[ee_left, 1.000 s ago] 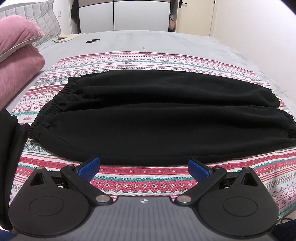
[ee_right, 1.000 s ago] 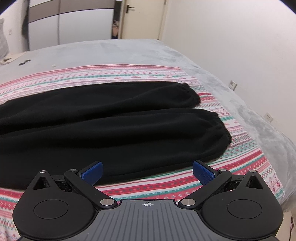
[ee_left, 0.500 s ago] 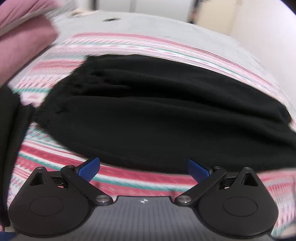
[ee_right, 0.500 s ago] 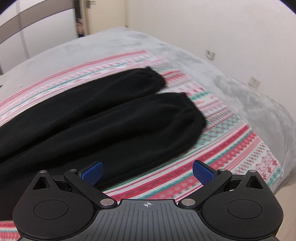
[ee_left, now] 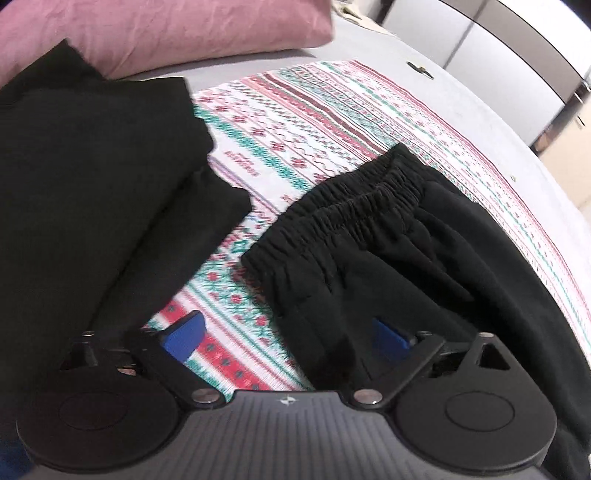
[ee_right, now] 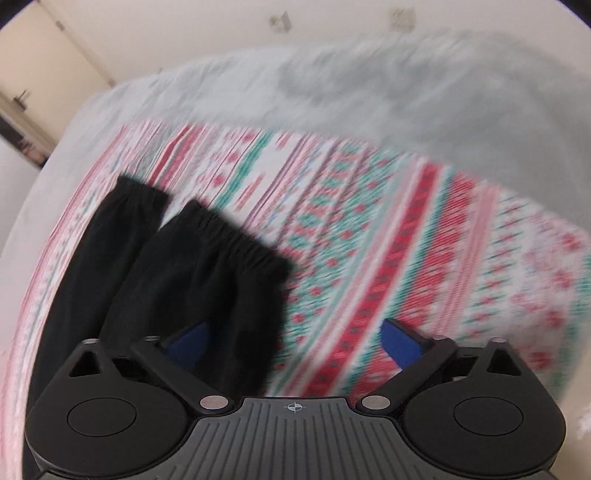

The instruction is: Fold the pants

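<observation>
— Both of your grippers had swung out toward opposite ends of the pants since a second earlier, when each looked across the middle of the legs. What did your left wrist camera show?

— Your left gripper [ee_left: 286, 334] hung over the waistband end of the black pants [ee_left: 388, 236]. Its jaws stood wide apart, gripping nothing. The near corner of the waist lay between them: one blue pad sat over the patterned blanket [ee_left: 295, 122], the other over black cloth. A folded black garment [ee_left: 92, 177] lay just beside the waistband, with a pink pillow [ee_left: 166, 33] behind it.

— And the right wrist camera?

— Blurred. Your right gripper [ee_right: 295, 345] was over the cuff end [ee_right: 221, 258]. Its jaws were closing yet still wide, pressing on nothing. The nearer leg's edge lay between them, one pad over the black leg, the other over blanket. The grey bedspread [ee_right: 369, 92] lay beyond.
</observation>
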Tool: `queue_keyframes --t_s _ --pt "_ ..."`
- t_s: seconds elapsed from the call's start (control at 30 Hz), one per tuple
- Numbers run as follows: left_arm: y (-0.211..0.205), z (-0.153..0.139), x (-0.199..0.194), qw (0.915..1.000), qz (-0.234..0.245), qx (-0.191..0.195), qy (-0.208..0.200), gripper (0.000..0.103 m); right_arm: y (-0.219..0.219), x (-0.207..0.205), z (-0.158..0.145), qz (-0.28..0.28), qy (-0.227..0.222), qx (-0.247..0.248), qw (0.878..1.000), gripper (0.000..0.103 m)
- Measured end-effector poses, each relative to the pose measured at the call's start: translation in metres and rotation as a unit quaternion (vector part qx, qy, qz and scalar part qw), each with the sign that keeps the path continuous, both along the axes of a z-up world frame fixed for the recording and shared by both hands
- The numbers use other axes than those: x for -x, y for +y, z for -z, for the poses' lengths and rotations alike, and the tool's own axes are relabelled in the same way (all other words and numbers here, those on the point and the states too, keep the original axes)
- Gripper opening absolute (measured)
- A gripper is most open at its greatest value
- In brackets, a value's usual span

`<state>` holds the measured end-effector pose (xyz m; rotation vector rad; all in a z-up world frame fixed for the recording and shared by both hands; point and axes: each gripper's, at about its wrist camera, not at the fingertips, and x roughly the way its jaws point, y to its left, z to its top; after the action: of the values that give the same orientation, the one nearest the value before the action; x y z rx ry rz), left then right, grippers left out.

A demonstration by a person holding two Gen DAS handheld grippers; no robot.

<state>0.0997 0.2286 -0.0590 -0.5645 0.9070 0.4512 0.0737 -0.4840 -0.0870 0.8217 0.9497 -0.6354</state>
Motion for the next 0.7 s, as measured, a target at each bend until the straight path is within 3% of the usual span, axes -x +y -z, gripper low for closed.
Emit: queue_keyframes --t_s 0.03,0.1,0.17,0.2,0.23,0.27,0.4,0.5,0.6,0.63,0.7 --pt "-0.001 0.002 -0.001 1.0000 0.008 -0.004 -0.003 0.101 0.003 -0.004 0.003 -0.003 0.002 -0.001 1.000 0.090" --pt "-0.007 0.009 -0.008 0.9997 0.023 -0.010 -0.008 0.088 0.013 -0.013 0.002 -0.010 0.000 0.030 0.999 0.074" --pt "-0.016 0.011 -0.011 0.9987 0.030 -0.039 -0.013 0.066 0.016 -0.022 0.004 -0.026 -0.004 0.046 0.999 0.022" --pt "-0.020 0.011 -0.013 0.9978 0.034 -0.055 -0.015 0.061 0.017 -0.023 0.004 -0.029 -0.007 0.048 0.998 0.014" --pt "-0.023 0.011 -0.012 0.9975 0.040 -0.056 -0.020 0.046 0.018 -0.023 0.003 -0.031 -0.015 0.048 0.998 0.009" --pt "-0.022 0.010 -0.009 0.9977 0.042 -0.044 -0.029 0.041 0.019 -0.023 0.000 -0.027 -0.021 0.056 0.998 0.008" --pt "-0.021 -0.014 0.018 0.9981 0.034 -0.031 -0.042 0.039 0.029 -0.006 -0.036 -0.014 -0.079 0.126 0.989 0.006" --pt "-0.028 -0.022 0.039 0.9974 0.053 -0.026 -0.041 0.039 0.028 0.016 -0.063 0.004 -0.129 0.141 0.982 0.005" --pt "-0.028 -0.005 0.036 0.9980 0.060 -0.014 -0.014 0.041 0.017 0.031 -0.070 0.039 -0.137 0.142 0.980 0.005" --pt "-0.024 0.003 0.030 0.9983 0.058 -0.008 0.000 0.046 0.013 0.032 -0.069 0.042 -0.136 0.146 0.979 0.005" --pt "-0.012 0.012 0.025 0.9987 0.045 0.018 0.015 0.052 0.018 0.022 -0.061 0.020 -0.103 0.161 0.981 0.005"
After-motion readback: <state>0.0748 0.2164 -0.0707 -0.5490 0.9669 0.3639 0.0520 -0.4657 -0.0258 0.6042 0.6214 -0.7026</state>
